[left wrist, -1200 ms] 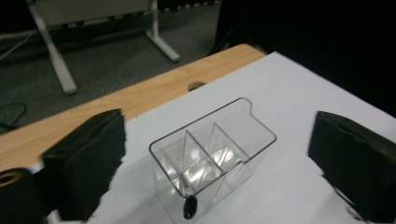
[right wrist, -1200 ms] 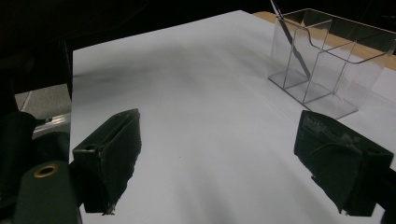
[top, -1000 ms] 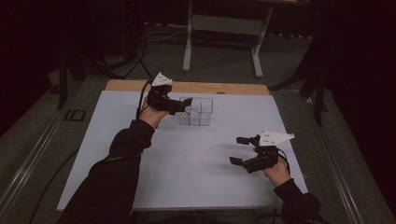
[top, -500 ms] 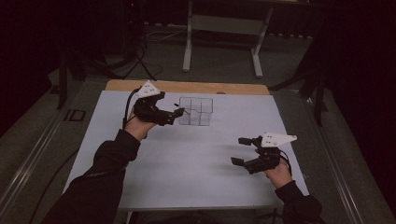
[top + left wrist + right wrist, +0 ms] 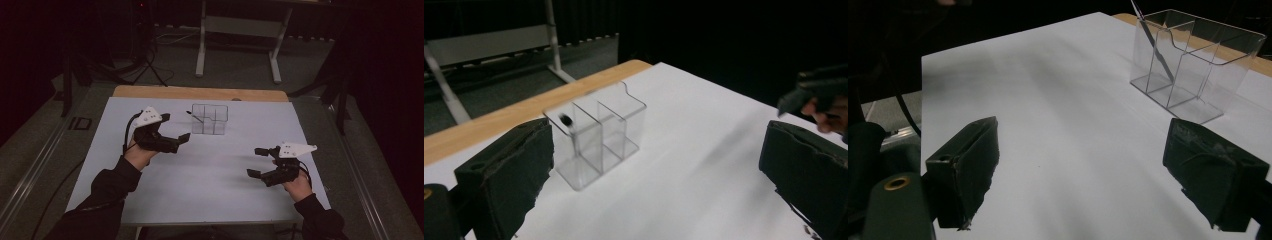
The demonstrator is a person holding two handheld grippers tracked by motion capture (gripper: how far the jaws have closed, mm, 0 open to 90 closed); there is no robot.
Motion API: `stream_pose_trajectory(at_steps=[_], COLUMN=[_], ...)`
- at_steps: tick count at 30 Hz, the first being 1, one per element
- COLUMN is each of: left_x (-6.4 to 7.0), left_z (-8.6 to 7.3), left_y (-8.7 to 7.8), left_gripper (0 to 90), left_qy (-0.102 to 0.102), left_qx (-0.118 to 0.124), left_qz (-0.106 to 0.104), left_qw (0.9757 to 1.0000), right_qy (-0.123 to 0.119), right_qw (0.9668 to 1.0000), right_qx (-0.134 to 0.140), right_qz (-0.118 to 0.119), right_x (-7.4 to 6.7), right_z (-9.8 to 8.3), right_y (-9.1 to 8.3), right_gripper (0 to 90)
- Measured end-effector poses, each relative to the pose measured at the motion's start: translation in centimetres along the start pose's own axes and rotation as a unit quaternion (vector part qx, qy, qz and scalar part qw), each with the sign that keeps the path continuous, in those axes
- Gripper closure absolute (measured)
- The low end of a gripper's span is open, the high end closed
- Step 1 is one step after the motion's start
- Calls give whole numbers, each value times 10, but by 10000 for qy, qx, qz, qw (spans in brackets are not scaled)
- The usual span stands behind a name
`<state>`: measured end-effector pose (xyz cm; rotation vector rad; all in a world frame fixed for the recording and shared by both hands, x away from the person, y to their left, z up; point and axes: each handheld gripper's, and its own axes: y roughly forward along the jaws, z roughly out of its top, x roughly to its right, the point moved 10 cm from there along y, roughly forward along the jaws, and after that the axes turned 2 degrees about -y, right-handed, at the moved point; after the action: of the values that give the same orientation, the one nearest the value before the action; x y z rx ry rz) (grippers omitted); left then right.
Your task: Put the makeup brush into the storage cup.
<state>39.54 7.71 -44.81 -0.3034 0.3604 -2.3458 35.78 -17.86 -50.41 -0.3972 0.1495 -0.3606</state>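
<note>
A clear plastic organizer [image 5: 210, 119] with several compartments stands on the white table top [image 5: 210, 190] toward the back. A thin dark pen [image 5: 195, 117] leans in its left compartment, and its upper end sticks out over the rim. My left gripper [image 5: 175, 128] hovers open just left of the organizer, with nothing between its jaws. In the left gripper view, the organizer [image 5: 599, 132] and pen [image 5: 567, 121] sit ahead of the open left gripper [image 5: 656, 150]. My right gripper [image 5: 256, 162] is open and empty at the front right. The right gripper view shows the organizer [image 5: 1198, 65] and pen [image 5: 1154, 42] beyond the open right gripper [image 5: 1083, 145].
A wooden strip [image 5: 200, 93] runs along the table's far edge. Behind it on the dark floor stand a metal frame [image 5: 237, 30] and a tripod [image 5: 147, 60]. Bare white surface lies between the two grippers.
My left gripper has drawn back from over the organizer, to the left and toward the person. The pen stands in the organizer. The right gripper has hardly moved.
</note>
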Motion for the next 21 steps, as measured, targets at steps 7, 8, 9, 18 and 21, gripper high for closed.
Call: stream_pose_trajectory(at_steps=[7,8,9,18,21], left_x=[23,26,28,37,36], left_z=[-31,-36,-41,-77,-80], left_y=[-3,-4,-4,-5,-5], left_gripper=[17,17,17,17,17], left_qy=[44,12,-17,-111,-60], left_qx=[-88,-93,-98,-106,-57], left_qz=[-187,-198,-215,-93,-31], left_qw=[9998,9998,9997,9998,10000], right_qy=[-12,-12,-10,-23,-34], right_qw=[10000,10000,10000,10000,10000], right_qx=[-14,-18,-16,-45,-63], right_qz=[-3,-5,-2,-4,4], right_x=[0,0,0,0,0], right_z=[-1,-1,-1,-3,-5], right_y=[0,1,1,2,3], right_gripper=[145,145,145,146,146])
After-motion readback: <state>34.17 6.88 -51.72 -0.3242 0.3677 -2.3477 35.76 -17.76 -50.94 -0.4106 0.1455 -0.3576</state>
